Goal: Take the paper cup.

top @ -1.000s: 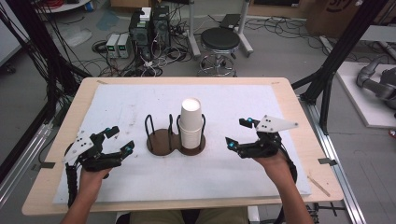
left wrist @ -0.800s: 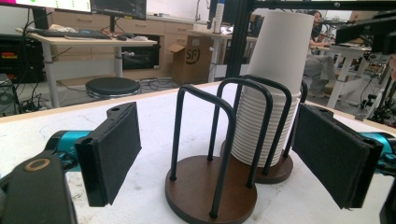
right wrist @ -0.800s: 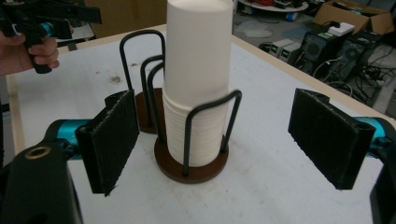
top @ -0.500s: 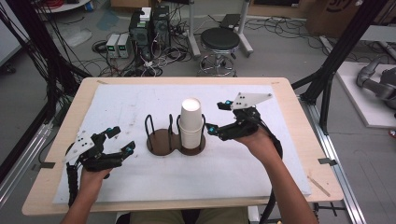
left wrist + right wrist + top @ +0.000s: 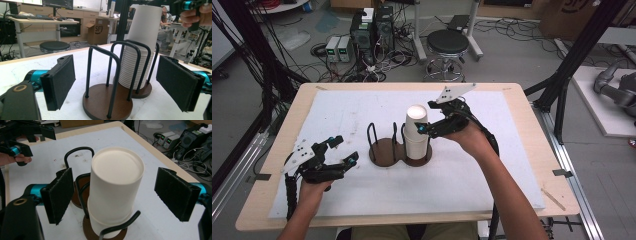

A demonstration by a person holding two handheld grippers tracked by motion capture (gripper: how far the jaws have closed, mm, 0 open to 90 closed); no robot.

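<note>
A stack of white paper cups (image 5: 416, 131), inverted, stood in a black wire holder (image 5: 398, 147) mid-counter (image 5: 512, 150). The right hand-held gripper (image 5: 424, 128), jaws wide open, flanked the top cup. Light and crushable, it probably needed gentle sidewall pressure. The left hand-held gripper (image 5: 343, 151) rested open nearby.

The left tongs (image 5: 117, 82) gape wide before a wire holder (image 5: 110, 100) — its far bay holds stacked white cups (image 5: 140, 50) on the bench (image 5: 155, 110).
</note>
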